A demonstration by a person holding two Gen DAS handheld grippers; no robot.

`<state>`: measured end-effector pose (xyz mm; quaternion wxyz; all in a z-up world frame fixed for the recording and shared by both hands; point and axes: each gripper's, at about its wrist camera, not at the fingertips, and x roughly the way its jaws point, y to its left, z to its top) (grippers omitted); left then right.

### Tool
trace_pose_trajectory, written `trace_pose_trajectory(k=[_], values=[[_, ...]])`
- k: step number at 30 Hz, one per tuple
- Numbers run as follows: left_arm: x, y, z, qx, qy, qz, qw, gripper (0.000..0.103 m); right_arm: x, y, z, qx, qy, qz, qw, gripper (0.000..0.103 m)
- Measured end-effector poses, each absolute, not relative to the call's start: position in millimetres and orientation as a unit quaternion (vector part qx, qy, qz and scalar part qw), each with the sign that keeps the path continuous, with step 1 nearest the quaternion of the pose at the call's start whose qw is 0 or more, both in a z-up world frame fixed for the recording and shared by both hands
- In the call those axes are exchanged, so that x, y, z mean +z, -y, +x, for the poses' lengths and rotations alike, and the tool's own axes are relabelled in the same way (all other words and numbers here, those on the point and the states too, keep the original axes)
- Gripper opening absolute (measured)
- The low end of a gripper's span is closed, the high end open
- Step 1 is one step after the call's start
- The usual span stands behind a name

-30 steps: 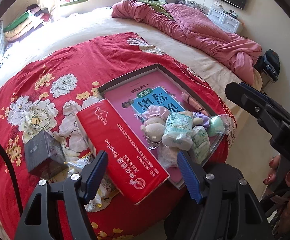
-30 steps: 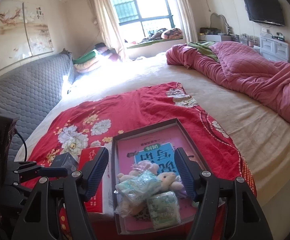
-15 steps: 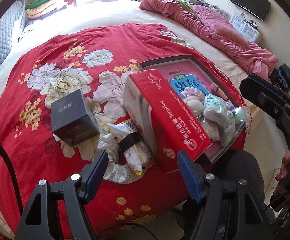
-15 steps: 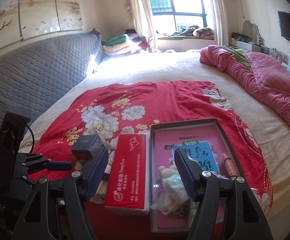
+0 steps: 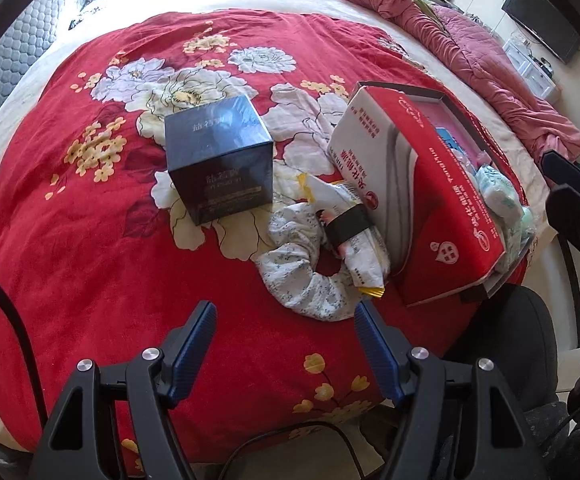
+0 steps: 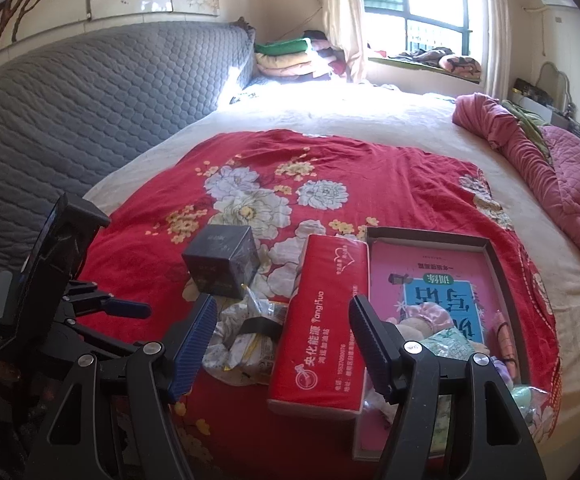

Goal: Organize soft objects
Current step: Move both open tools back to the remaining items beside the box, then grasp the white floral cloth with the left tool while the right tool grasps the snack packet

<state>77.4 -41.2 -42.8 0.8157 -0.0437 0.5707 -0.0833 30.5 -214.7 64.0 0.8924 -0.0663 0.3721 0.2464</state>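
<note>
Both grippers hover with jaws spread and empty: left gripper (image 5: pixel 283 320), right gripper (image 6: pixel 279 320). A white scrunchie (image 5: pixel 304 276) lies on the bed's red blanket (image 5: pixel 89 260), touching a banded packet (image 5: pixel 354 240) and just beside the red box (image 5: pixel 430 200). A grab may catch the packet or nudge the box, which overhangs the tray (image 6: pixel 502 276).

Left gripper (image 5: pixel 283 320): jaws spread wide, nothing between the blue pads (image 5: pixel 193 344), held above the near edge of the red blanket (image 5: pixel 89 260). Right gripper (image 6: pixel 281 332): jaws equally wide, empty, also over the blanket's near edge, to the right of the left gripper. Neither touches the blanket.
</note>
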Motion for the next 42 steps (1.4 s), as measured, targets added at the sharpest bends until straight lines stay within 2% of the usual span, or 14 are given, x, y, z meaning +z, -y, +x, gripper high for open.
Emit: trace_pose_trajectory(k=[14, 22, 25, 28, 30, 33, 38, 42], values=[[-90, 41, 116, -0.073, -0.610, -0.072, 0.786, 0.071, 34, 183, 25, 0.266, -0.404, -0.149, 0.862, 0.070], [-110, 47, 136, -0.056, -0.605, -0.073, 0.791, 0.070, 25, 173, 28, 0.268, -0.412, -0.173, 0.853, 0.070], [-112, 49, 139, -0.044, -0.602, -0.066, 0.795, 0.060, 19, 164, 29, 0.272, -0.416, -0.194, 0.845, 0.070], [-112, 50, 141, -0.046, -0.596, -0.055, 0.800, 0.043, 12, 156, 28, 0.276, -0.417, -0.215, 0.839, 0.070], [-112, 50, 142, -0.054, -0.592, -0.054, 0.802, 0.027, 7, 150, 28, 0.278, -0.419, -0.226, 0.834, 0.070], [-112, 43, 143, -0.067, -0.590, -0.058, 0.803, 0.013, -1, 139, 29, 0.281, -0.424, -0.242, 0.826, 0.070], [-110, 21, 132, -0.088, -0.595, -0.092, 0.793, 0.010, -12, 121, 32, 0.281, -0.439, -0.247, 0.817, 0.070], [-106, 2, 114, -0.087, -0.592, -0.099, 0.795, 0.010, -18, 111, 44, 0.273, -0.461, -0.211, 0.817, 0.070]])
